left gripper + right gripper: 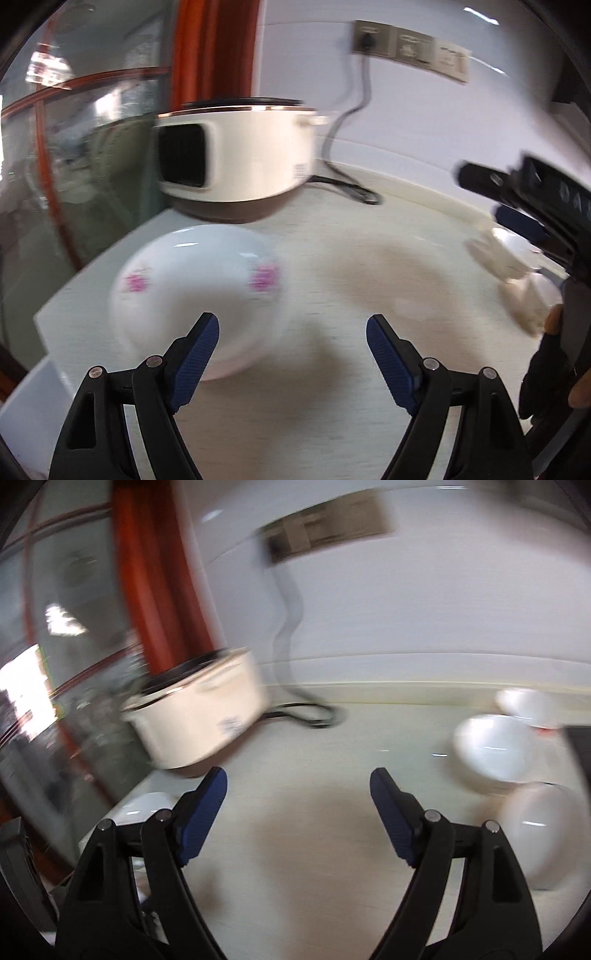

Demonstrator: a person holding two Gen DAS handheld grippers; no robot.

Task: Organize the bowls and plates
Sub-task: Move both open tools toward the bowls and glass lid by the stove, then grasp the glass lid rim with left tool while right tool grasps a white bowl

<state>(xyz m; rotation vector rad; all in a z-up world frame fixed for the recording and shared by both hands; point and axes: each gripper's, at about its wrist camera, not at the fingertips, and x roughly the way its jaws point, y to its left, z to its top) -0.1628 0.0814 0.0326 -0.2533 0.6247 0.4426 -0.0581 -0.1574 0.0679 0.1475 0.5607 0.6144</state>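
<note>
Left wrist view: left gripper [292, 326] jaws spread, empty, above a white bowl with pink flowers [197, 291] on the counter [332, 387]. Rice cooker [236, 162] label unreadable. Right gripper [298, 781] spread, empty; white bowls [491, 749] sit right.

My left tongs [291, 332] gape wide, angled downward, nothing between the blue pads [195, 362]; my right tongs [298, 788] stand equally spread and empty; in the left view they enter from the right edge, blurred.
</note>
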